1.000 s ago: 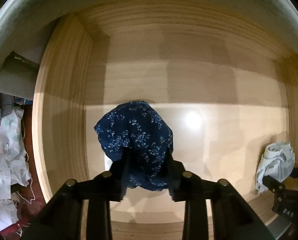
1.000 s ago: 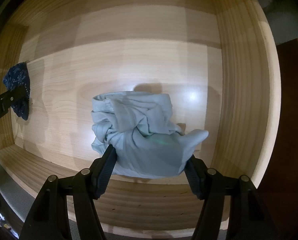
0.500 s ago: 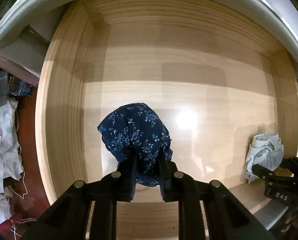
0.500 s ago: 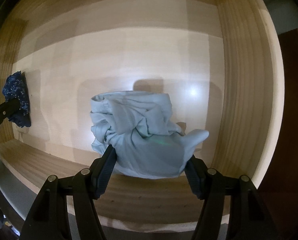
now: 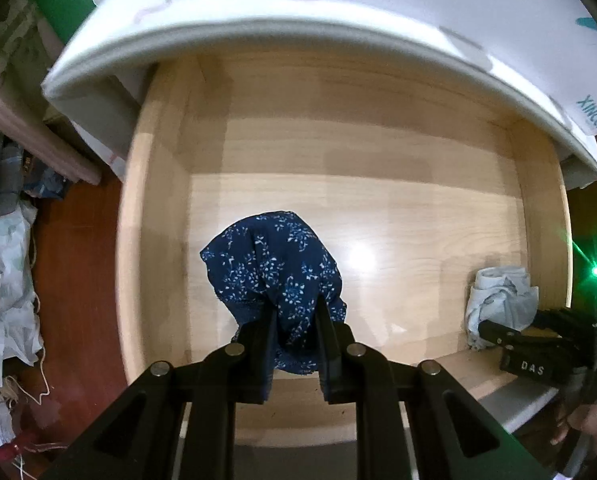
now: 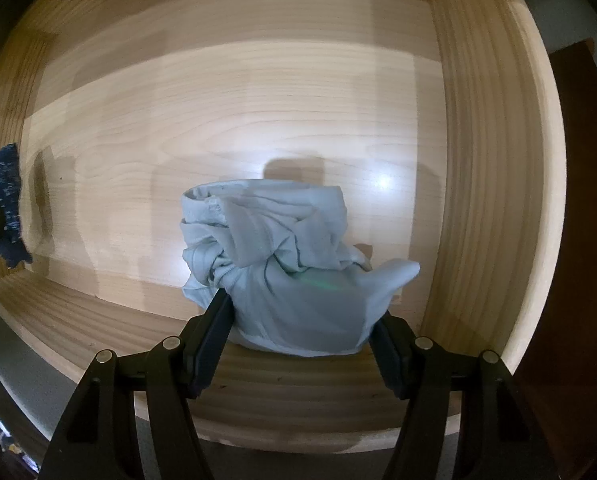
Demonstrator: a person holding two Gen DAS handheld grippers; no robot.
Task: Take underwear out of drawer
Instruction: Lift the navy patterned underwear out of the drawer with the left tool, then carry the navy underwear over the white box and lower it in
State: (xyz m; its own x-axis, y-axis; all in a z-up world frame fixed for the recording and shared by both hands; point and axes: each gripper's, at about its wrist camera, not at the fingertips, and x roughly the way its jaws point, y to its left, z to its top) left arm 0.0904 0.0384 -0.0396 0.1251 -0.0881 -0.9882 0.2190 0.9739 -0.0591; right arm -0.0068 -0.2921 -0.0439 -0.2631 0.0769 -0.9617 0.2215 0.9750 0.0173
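Note:
A light wooden drawer (image 5: 398, 208) stands pulled out. My left gripper (image 5: 296, 320) is shut on navy floral underwear (image 5: 272, 268) and holds it up over the drawer's front left part. My right gripper (image 6: 304, 320) is shut on a bunched pale blue underwear (image 6: 282, 264) and holds it above the drawer floor (image 6: 258, 112) near the front right corner. The pale blue piece (image 5: 500, 296) and the right gripper (image 5: 538, 344) also show at the right edge of the left wrist view. The navy piece (image 6: 2, 208) shows at the left edge of the right wrist view.
A white mattress edge (image 5: 298, 16) overhangs the drawer's back. Left of the drawer lie a red-brown floor (image 5: 74, 280) and crumpled white cloth and clutter (image 5: 2, 280). The drawer's right wall (image 6: 490, 160) is close to my right gripper.
My left gripper has closed tighter on the navy underwear and risen away from the drawer, so more of the mattress shows. My right gripper has lifted slightly with the pale blue underwear.

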